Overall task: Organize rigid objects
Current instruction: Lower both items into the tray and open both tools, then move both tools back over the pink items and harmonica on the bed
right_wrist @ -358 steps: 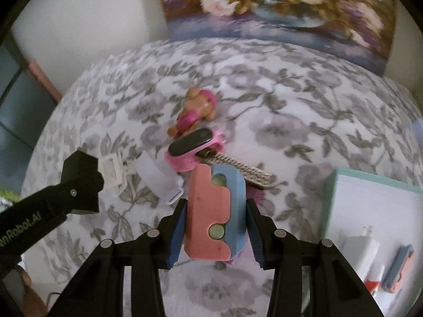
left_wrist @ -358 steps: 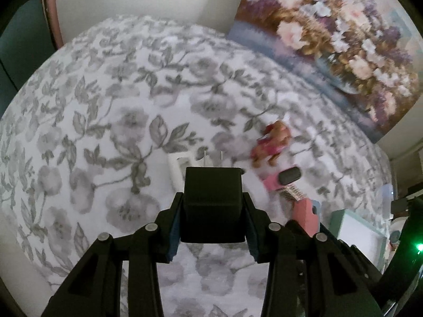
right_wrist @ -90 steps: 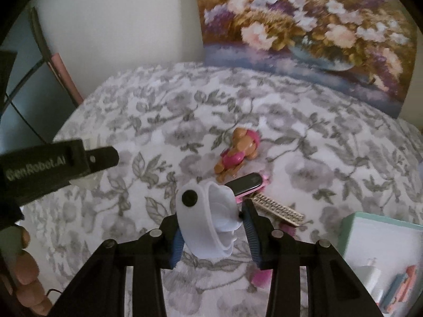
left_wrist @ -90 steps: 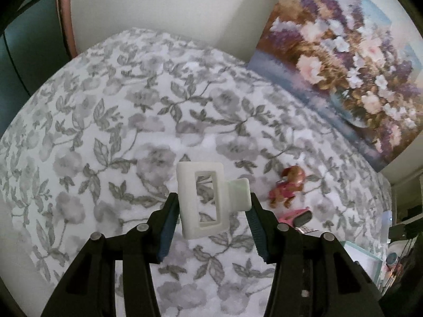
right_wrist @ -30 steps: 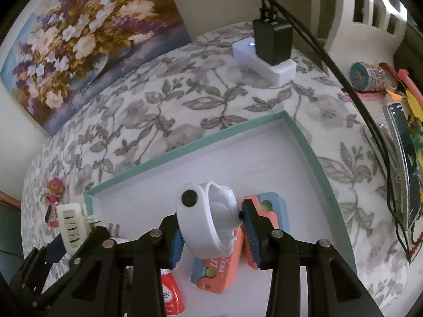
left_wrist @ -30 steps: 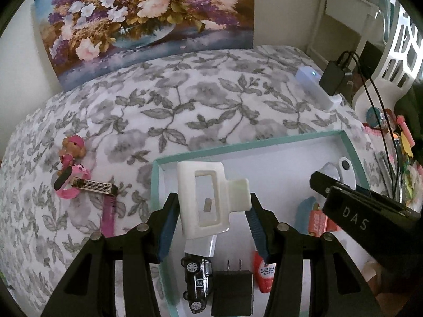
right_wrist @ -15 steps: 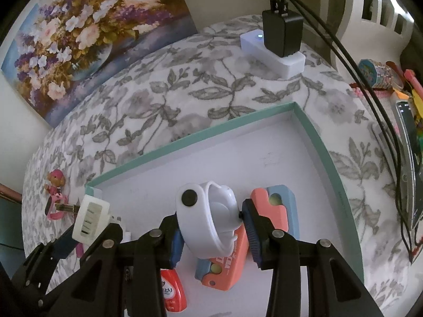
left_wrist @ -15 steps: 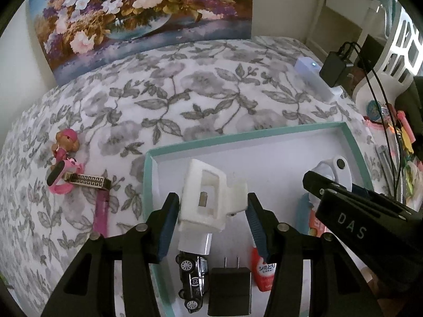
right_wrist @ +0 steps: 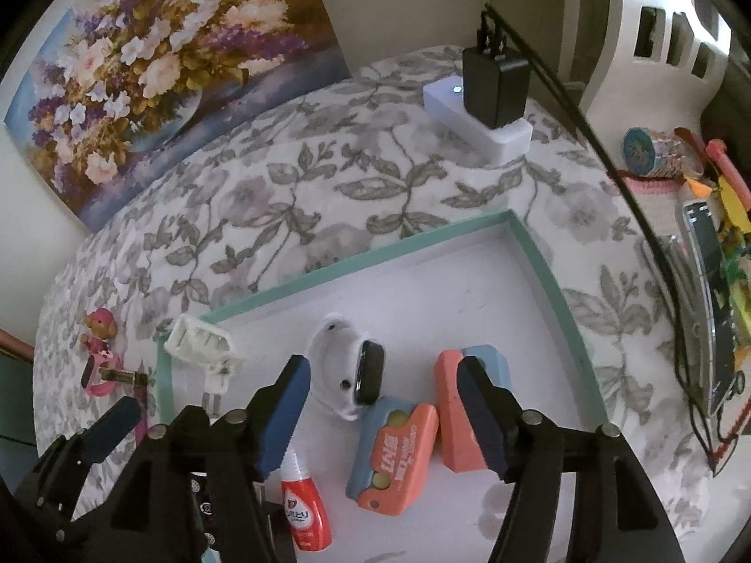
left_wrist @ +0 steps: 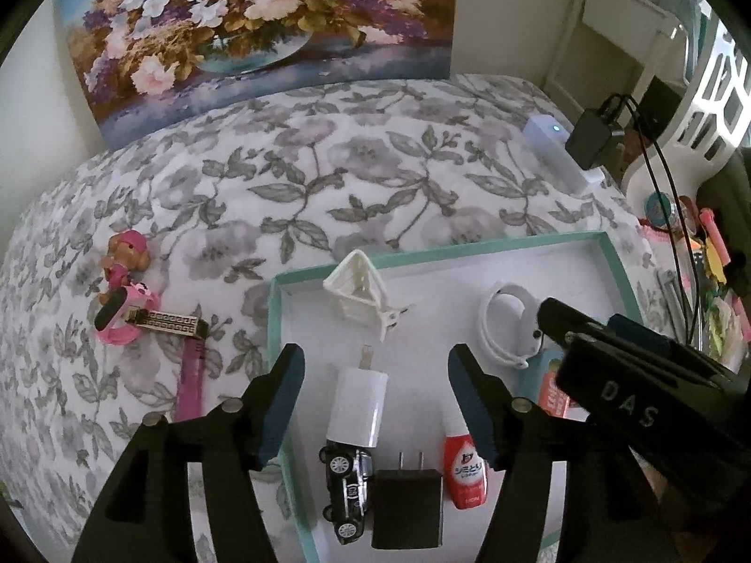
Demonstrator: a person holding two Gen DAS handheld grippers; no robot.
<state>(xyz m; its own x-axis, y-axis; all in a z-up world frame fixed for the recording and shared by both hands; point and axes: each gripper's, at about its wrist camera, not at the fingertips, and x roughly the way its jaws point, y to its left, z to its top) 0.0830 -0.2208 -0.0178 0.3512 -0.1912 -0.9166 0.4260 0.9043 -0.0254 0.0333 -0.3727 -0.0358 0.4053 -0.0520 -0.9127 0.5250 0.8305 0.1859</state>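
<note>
A teal-rimmed tray (left_wrist: 469,251) with a white floor lies under both grippers. My left gripper (left_wrist: 374,375) is opening, with nothing between its fingers. A white plug adapter (left_wrist: 356,291) lies tipped in the tray's far left corner, beyond its tips. My right gripper (right_wrist: 382,384) is opening too. A white smartwatch (right_wrist: 349,375) lies on the tray (right_wrist: 375,253) floor under it, clear of both pads. The tray also holds a white charger (left_wrist: 359,406), a toy car (left_wrist: 347,488), a black charger (left_wrist: 407,506), a red bottle (left_wrist: 465,474) and two salmon-and-blue cases (right_wrist: 394,455).
Left of the tray, on the flowered cloth, lie a pink dog figure (left_wrist: 124,253), a pink watch (left_wrist: 124,316), a patterned strip (left_wrist: 166,319) and a magenta band (left_wrist: 190,380). A white power strip (left_wrist: 561,155) with a black plug and cable sits far right. A flower painting leans behind.
Both grippers have opened. The white adapter dropped from the left one into the tray's far left corner, and the white watch dropped from the right one onto the tray floor.
</note>
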